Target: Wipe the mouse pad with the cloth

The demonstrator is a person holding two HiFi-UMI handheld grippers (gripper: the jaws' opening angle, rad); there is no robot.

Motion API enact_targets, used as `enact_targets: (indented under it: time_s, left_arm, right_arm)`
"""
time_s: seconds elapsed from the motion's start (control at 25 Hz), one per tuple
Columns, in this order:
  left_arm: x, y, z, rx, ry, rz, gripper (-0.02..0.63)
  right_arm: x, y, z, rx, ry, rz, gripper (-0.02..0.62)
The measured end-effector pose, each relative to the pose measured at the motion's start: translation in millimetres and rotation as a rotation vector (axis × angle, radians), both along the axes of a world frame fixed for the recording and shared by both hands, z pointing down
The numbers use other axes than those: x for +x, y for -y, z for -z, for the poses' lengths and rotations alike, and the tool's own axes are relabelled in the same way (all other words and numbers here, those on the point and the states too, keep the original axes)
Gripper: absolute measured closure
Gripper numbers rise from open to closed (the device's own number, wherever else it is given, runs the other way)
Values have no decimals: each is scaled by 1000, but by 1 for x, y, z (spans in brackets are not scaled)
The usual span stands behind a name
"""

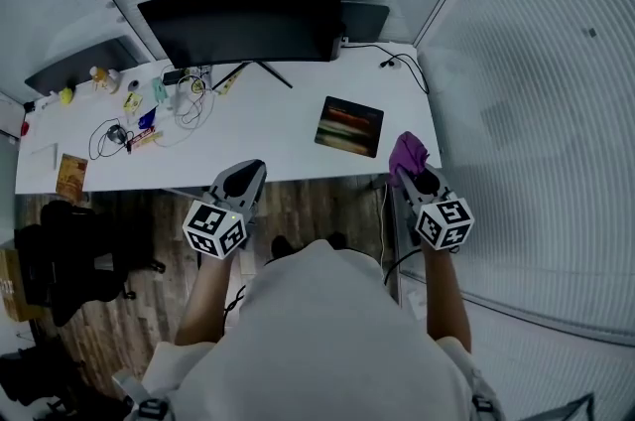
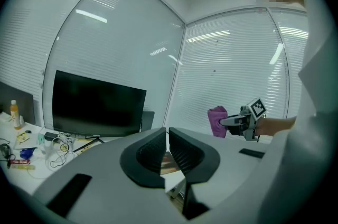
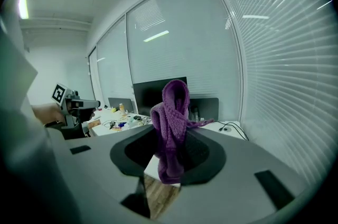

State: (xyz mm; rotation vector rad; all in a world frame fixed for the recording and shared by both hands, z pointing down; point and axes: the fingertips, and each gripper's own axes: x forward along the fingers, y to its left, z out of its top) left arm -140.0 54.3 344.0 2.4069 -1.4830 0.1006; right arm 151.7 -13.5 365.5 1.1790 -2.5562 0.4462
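Cloth in right tongs

one cloth, one mouse pad, one desk

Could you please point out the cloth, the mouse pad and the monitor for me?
cloth (image 1: 407, 152): head view, middle of the purple bunch.
mouse pad (image 1: 349, 125): head view, centre of its printed top.
monitor (image 1: 243, 24): head view, middle of its dark panel.
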Motion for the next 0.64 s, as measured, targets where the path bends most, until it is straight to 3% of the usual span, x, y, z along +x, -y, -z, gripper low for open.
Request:
enact_targets:
  time_s: [0.64]
  left_arm:
    - [7,10,-1,5,-13,1,575]
  right_arm:
    - [-4,10,2,3,18,8,459]
